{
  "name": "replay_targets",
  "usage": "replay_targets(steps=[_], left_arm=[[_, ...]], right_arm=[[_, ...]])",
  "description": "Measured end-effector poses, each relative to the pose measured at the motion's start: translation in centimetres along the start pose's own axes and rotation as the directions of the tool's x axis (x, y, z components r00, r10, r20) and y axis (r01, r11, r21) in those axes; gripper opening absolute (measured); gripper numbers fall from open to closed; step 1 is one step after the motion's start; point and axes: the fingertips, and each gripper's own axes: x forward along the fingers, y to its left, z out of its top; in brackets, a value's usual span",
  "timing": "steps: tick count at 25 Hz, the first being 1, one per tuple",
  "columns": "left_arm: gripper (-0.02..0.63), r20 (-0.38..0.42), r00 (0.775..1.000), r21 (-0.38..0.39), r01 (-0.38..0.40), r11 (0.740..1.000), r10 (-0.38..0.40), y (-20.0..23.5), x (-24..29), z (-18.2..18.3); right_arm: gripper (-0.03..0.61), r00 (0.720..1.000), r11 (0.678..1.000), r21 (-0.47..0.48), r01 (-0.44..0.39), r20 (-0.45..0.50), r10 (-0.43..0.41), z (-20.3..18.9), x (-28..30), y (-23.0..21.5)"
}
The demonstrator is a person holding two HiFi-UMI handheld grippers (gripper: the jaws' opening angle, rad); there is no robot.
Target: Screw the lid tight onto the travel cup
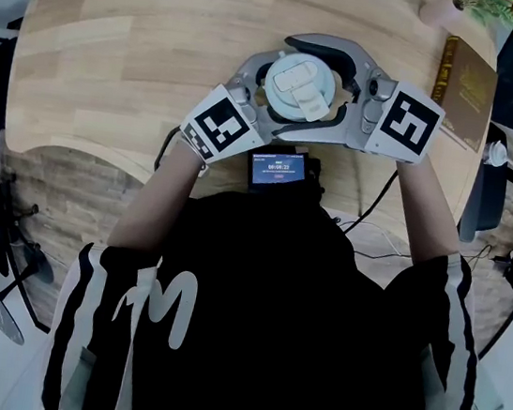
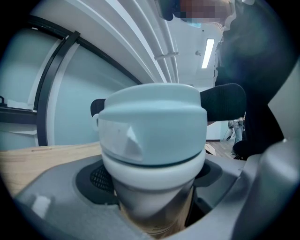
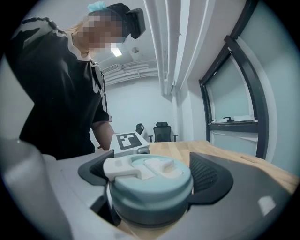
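Both tongs close in on one thing at the near edge of the table [image 1: 148,33], coming at it from opposite sides. The left tongs [image 2: 154,187] are clamped on the cup [image 2: 157,218], with the pads pressed to its body just under the lid [image 1: 300,87]. The right tongs [image 3: 152,185] sit higher, and their dark pads hug the lid's rim on either side. The cup stands upright on the table straight ahead of the person, between the two marker cubes, with its long axis vertical and the lid squarely on top. So the lid lies inside the right tongs' grip and the body inside the left's, one above the other on the same axis. Any tightening would probably be a twist of the right tongs about that axis while the left holds the cup against it. The lid's white flip tab [image 3: 140,166] lies flat. Whether the thread is fully home cannot be told.
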Motion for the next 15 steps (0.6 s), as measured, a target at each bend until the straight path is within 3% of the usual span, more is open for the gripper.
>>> replay_targets(steps=[8, 15], left_arm=[[0.451, 0.003, 1.0, -0.002, -0.013, 1.0, 0.013, 0.05, -0.05, 0.0], [0.451, 0.005, 1.0, -0.002, -0.021, 1.0, 0.021, 0.12, -0.07, -0.03]], right_arm=[[0.497, 0.992, 0.993, -0.001, 0.118, 0.048, -0.118, 0.09, -0.05, -0.34], [0.477, 0.966, 0.971, 0.022, 0.24, 0.093, -0.241, 0.33, -0.19, -1.05]])
